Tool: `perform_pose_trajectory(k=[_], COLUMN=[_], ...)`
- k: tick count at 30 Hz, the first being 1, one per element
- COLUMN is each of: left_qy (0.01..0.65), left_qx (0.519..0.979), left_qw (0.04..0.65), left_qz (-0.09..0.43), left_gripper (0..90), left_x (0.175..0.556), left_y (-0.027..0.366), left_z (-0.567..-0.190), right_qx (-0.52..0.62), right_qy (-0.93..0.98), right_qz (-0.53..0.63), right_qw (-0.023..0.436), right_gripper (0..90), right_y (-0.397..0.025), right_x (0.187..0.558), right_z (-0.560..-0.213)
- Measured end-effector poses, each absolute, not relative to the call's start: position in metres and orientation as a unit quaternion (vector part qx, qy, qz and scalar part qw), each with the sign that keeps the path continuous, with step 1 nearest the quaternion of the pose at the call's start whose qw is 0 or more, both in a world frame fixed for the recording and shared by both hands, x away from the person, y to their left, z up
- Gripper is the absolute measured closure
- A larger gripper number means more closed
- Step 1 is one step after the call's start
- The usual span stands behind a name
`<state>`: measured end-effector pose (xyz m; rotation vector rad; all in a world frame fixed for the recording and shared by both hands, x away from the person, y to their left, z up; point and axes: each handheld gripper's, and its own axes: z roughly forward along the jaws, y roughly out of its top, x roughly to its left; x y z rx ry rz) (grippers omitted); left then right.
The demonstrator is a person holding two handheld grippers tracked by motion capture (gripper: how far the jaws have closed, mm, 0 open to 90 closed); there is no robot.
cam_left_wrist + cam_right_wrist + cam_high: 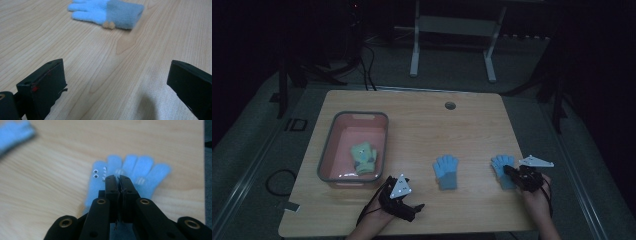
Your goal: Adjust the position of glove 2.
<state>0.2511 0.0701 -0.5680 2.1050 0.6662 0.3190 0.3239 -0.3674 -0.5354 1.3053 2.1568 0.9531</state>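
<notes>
The high view is looking dim, darkening toward every edge; both gripper views are showing brighter, with blur softening things toward twelve o'clock.

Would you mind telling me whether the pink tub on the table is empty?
Not empty. In the high view the pink tub holds one yellow-green glove lying on its floor.

right claw [117, 178] hides blue glove [130, 173] palm | second glove [15, 133] blurred, cut off top-left

Glove [364, 159] in bin [328, 145] – 2 gloves [446, 171] right.
</notes>
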Motion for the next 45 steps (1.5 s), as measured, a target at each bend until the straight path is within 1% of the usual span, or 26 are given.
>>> perform_pose_trajectory(k=[5, 7, 9, 11, 19, 23, 24, 29, 31, 34, 35, 36, 37, 39, 45], left_qy=[0.267, 0.267, 0.267, 0.267, 0.265, 0.267, 0.267, 0.267, 0.268, 0.27, 0.269, 0.269, 0.268, 0.266, 0.264], left_qx=[0.848, 0.848, 0.847, 0.846, 0.848, 0.845, 0.845, 0.845, 0.844, 0.841, 0.842, 0.843, 0.843, 0.845, 0.845], left_qw=[0.439, 0.439, 0.44, 0.442, 0.44, 0.444, 0.445, 0.443, 0.445, 0.45, 0.449, 0.447, 0.447, 0.445, 0.445], left_qz=[0.129, 0.13, 0.13, 0.131, 0.132, 0.132, 0.131, 0.133, 0.132, 0.131, 0.131, 0.132, 0.132, 0.135, 0.135], left_gripper=[2.1, 2.1, 2.1, 2.1, 2.1, 2.1, 2.1, 2.1, 2.1, 2.1, 2.1, 2.1, 2.1, 2.1, 2.1], left_x=[0.25, 0.25, 0.25, 0.25, 0.25, 0.249, 0.249, 0.249, 0.249, 0.249, 0.249, 0.25, 0.25, 0.25, 0.25], left_y=[0.07, 0.07, 0.07, 0.07, 0.07, 0.071, 0.071, 0.071, 0.071, 0.071, 0.072, 0.072, 0.072, 0.072, 0.072], left_z=[-0.567, -0.567, -0.567, -0.567, -0.567, -0.566, -0.566, -0.566, -0.565, -0.565, -0.565, -0.565, -0.565, -0.565, -0.564], right_qx=[0.47, 0.473, 0.475, 0.475, 0.466, 0.471, 0.477, 0.473, 0.48, 0.484, 0.494, 0.496, 0.499, 0.5, 0.503], right_qy=[0.766, 0.758, 0.753, 0.753, 0.755, 0.755, 0.751, 0.754, 0.749, 0.746, 0.741, 0.741, 0.74, 0.742, 0.75], right_qz=[0.372, 0.377, 0.385, 0.388, 0.388, 0.388, 0.394, 0.388, 0.396, 0.396, 0.401, 0.4, 0.401, 0.395, 0.384], right_qw=[0.233, 0.244, 0.245, 0.239, 0.25, 0.24, 0.23, 0.237, 0.226, 0.227, 0.213, 0.214, 0.206, 0.207, 0.191], right_gripper=[86.6, 86.6, 86.6, 86.6, 86.5, 86.6, 86.6, 86.5, 86.5, 86.5, 86.5, 86.5, 86.4, 86.5, 86.3], right_y=[-0.345, -0.334, -0.325, -0.315, -0.275, -0.252, -0.245, -0.215, -0.207, -0.199, -0.193, -0.19, -0.187, -0.18, -0.166], right_x=[0.315, 0.311, 0.31, 0.309, 0.305, 0.304, 0.303, 0.298, 0.298, 0.297, 0.298, 0.298, 0.299, 0.299, 0.298], right_z=[-0.506, -0.497, -0.489, -0.484, -0.47, -0.471, -0.472, -0.477, -0.481, -0.484, -0.489, -0.491, -0.493, -0.498, -0.512])
